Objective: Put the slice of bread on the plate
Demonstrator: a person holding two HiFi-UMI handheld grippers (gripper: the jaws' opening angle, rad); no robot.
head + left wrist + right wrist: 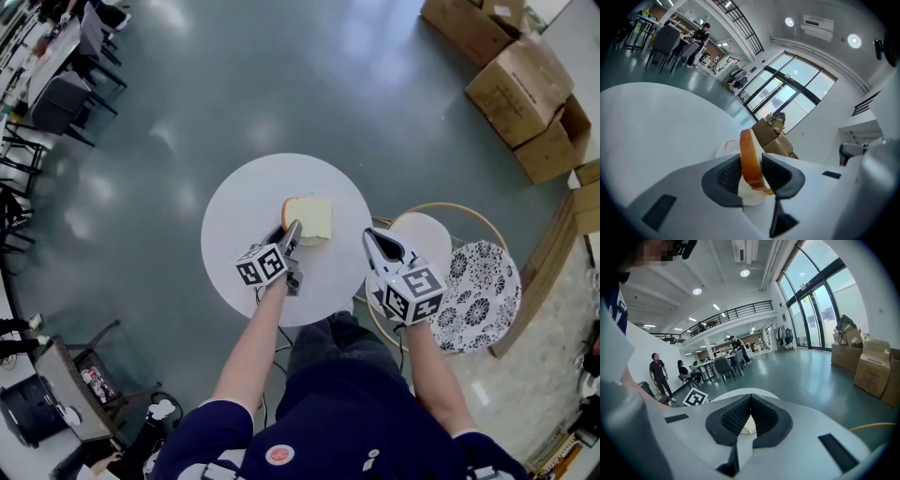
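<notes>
Your left hand-held gripper (292, 231) grips slice of bread (310, 217) over plate (724, 149) on desk (239, 202); right hand-held gripper (750, 414) closed, empty.

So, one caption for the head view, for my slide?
Left hand-held gripper holds bread over round table; right hand-held gripper shut.

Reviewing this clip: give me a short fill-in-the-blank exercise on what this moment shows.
1. The slice of bread sits between the jaws of the ___ gripper.
2. The right gripper, jaws together, holds ___.
3. The round table under the bread is coloured ___.
Missing words: left; nothing; white.
</notes>
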